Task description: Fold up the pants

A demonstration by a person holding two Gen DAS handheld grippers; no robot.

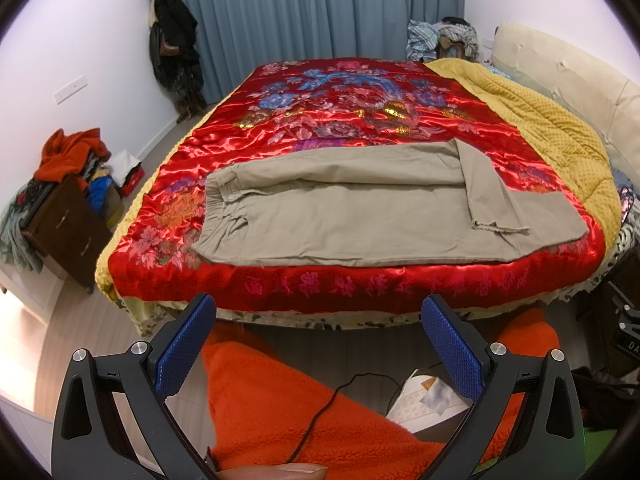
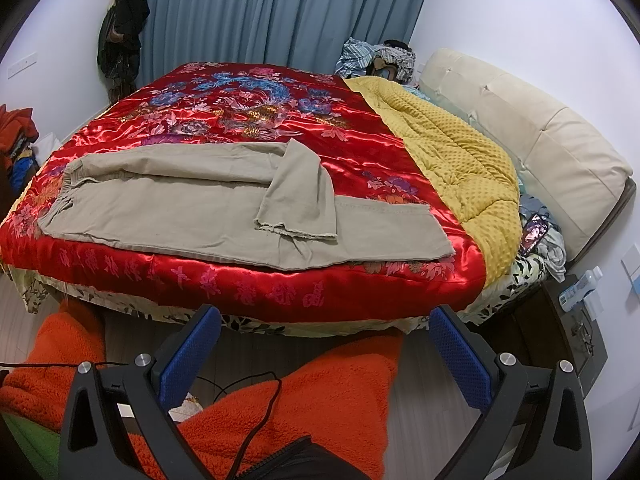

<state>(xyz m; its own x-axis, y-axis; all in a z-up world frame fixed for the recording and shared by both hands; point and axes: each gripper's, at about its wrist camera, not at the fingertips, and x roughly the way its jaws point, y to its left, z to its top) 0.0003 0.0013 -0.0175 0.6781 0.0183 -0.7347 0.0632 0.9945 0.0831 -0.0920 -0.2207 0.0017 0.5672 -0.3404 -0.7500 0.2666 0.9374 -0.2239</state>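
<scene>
We count one pair of khaki pants (image 1: 360, 208), one red satin quilt (image 1: 320, 128), one yellow blanket (image 1: 560, 120), one blue curtain (image 1: 312, 8) and one cream headboard (image 2: 540, 128). We hold two tools, left (image 1: 318, 346) and right (image 2: 324, 354), each with two blue pads.

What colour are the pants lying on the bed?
Plain khaki-beige pants, no pattern, lying on a red floral quilt; clearest in the right wrist view.

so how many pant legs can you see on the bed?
2. One leg lies flat along the near edge of the red quilt, hem toward the yellow blanket. The other leg is folded back across it, frayed hem facing the camera. Both claws hang open, off the pants.
</scene>
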